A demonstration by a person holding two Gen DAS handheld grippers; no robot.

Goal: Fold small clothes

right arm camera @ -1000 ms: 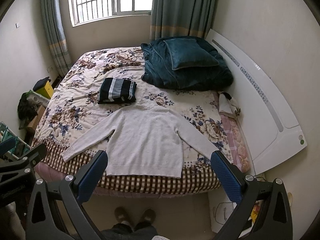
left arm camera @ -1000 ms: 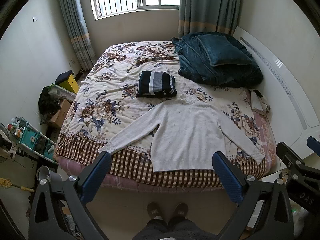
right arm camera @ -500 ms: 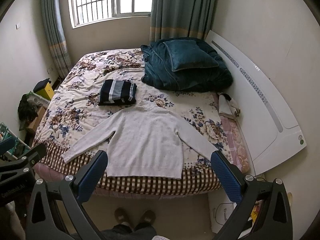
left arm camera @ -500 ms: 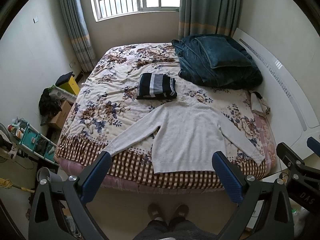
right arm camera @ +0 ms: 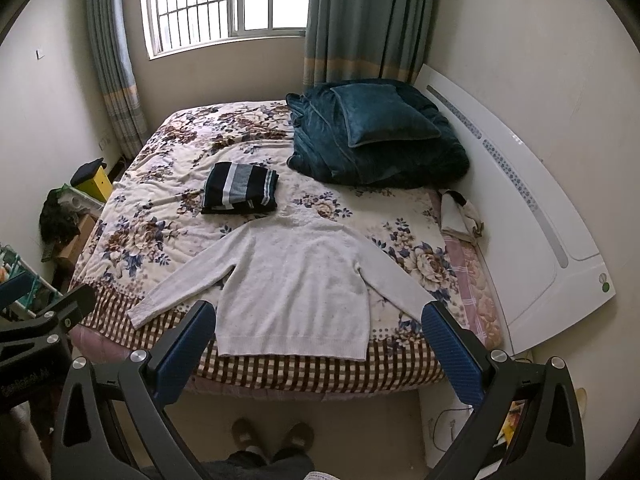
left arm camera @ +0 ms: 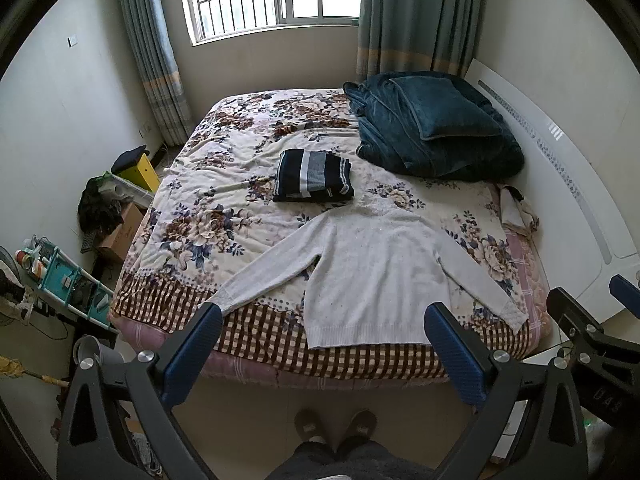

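**Asker:** What lies in front of the person?

**Describer:** A bed [left arm camera: 188,208] with a floral cover and a brown checked border along its near edge. A pale grey sweater [left arm camera: 372,276] lies flat on it, face down or up I cannot tell, with both sleeves spread out to the sides and its hem at the checked border. Just beyond its collar sits a folded dark striped garment [left arm camera: 314,176]. At the far right corner is a heap of teal bedding [left arm camera: 432,132], next to the white headboard [left arm camera: 560,160].

**Asker:** And where are the two tools?

**Describer:** Both are held over the floor short of the bed, touching nothing. The left tool [left arm camera: 320,340] has its blue-padded fingers spread wide apart, framing the sweater's hem. The right tool [right arm camera: 320,334] is likewise spread wide and holds nothing. The person's slippered feet [right arm camera: 272,436] show on the floor below.

**Asker:** Anything else?

**Describer:** A barred window [right arm camera: 224,4] with curtains stands behind the bed.
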